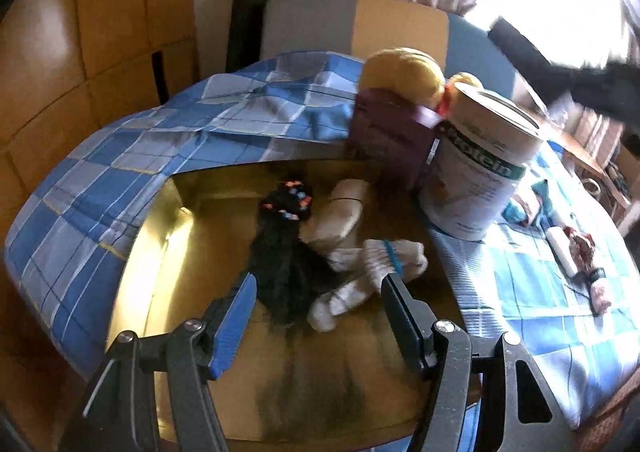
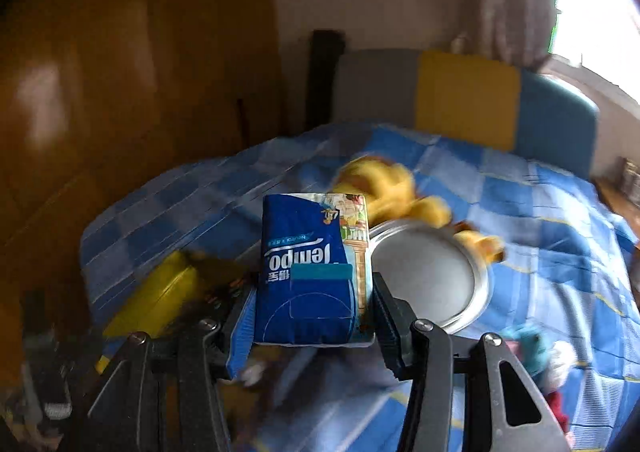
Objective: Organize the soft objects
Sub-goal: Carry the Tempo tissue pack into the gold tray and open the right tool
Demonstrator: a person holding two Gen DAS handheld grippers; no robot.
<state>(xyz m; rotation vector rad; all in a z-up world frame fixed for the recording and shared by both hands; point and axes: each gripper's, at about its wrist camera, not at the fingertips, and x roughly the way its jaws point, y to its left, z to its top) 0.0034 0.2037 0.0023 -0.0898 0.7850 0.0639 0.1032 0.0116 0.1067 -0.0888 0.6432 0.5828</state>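
The yellow plush toy (image 1: 404, 72) sits half-hidden behind the purple box (image 1: 390, 132).

Inside the cardboard box (image 1: 168, 236): black fuzzy sock (image 1: 286, 252) with coloured dots stretched along the floor, beige sock (image 1: 340, 208) just beside it toward the far wall, white socks (image 1: 372, 276) with a blue band bunched at its near end, touching. Beyond the box, yellow plush toy (image 2: 394, 188) lying on the checked cover. Above the box's edge, blue Tempo tissue pack (image 2: 310, 272) upright, print upside down, pinched on both sides.
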